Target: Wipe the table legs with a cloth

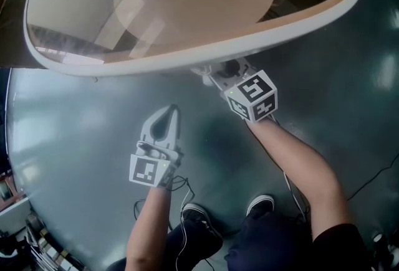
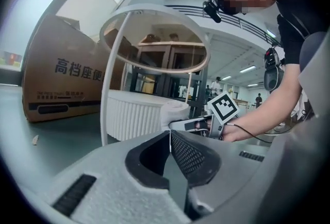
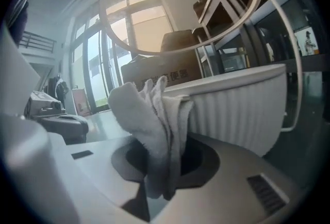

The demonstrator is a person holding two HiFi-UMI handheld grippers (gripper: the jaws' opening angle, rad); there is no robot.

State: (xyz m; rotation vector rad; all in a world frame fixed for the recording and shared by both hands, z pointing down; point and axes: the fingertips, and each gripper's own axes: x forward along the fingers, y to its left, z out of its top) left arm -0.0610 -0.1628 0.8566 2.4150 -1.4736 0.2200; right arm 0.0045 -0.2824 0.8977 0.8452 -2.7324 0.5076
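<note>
The round glass table (image 1: 293, 20) has a white rim, thin white legs (image 2: 110, 84) and a ribbed white base (image 2: 135, 113). My right gripper (image 1: 215, 75) reaches under the rim's near edge, shut on a folded white cloth (image 3: 153, 115). The cloth stands up out of the jaws of the right gripper (image 3: 159, 153) just in front of the ribbed base (image 3: 232, 99), with a curved leg (image 3: 290, 63) to the right. My left gripper (image 1: 169, 111) hovers over the floor, left of and nearer than the right one. The left gripper (image 2: 170, 138) is shut on nothing and points at the cloth (image 2: 172, 113).
A large cardboard box (image 2: 56, 79) stands behind the table on the left. The floor (image 1: 75, 133) is glossy grey-green. The person's shoes (image 1: 198, 211) and trailing cables (image 1: 374, 179) lie near the bottom. Shelving (image 2: 170, 63) stands beyond the table.
</note>
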